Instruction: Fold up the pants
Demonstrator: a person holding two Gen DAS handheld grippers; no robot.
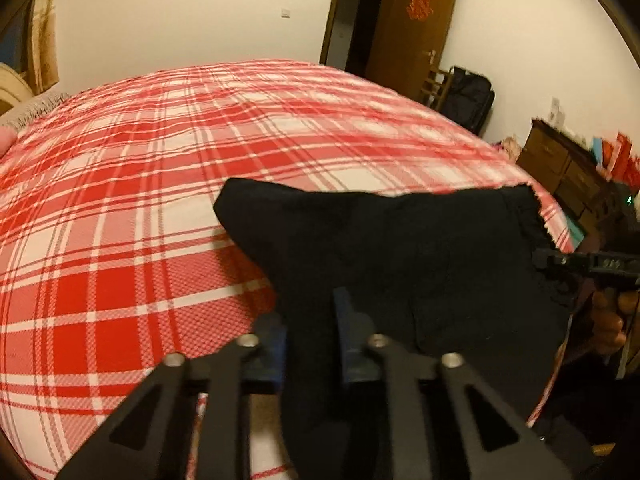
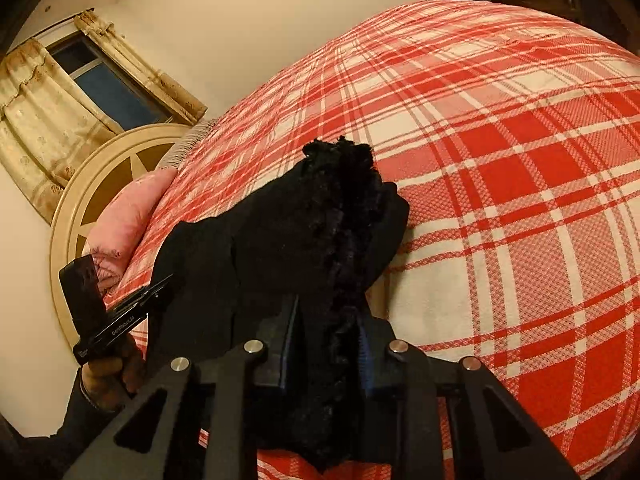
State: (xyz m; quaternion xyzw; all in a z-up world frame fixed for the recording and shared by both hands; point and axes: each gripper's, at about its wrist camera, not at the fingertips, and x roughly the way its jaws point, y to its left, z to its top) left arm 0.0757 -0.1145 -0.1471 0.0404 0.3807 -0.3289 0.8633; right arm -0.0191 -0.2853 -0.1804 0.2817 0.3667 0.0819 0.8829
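Between the jaws of each tool, black cloth is pinched: the left tool [image 1: 310, 344] grips one end of the pants [image 1: 400, 248], the right tool [image 2: 326, 344] a fuzzy bunched edge. Beyond them the pants hang lifted over the plaid bed [image 1: 120, 200], so I judge the fold only started, with laying flat and doubling over left.

Warm, dim indoor light; strong fisheye bending, blurred toward the edges.

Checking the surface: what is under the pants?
The red plaid bedspread shows beneath and around the black pants, which both grippers pinch. What lies directly under the cloth is covered.
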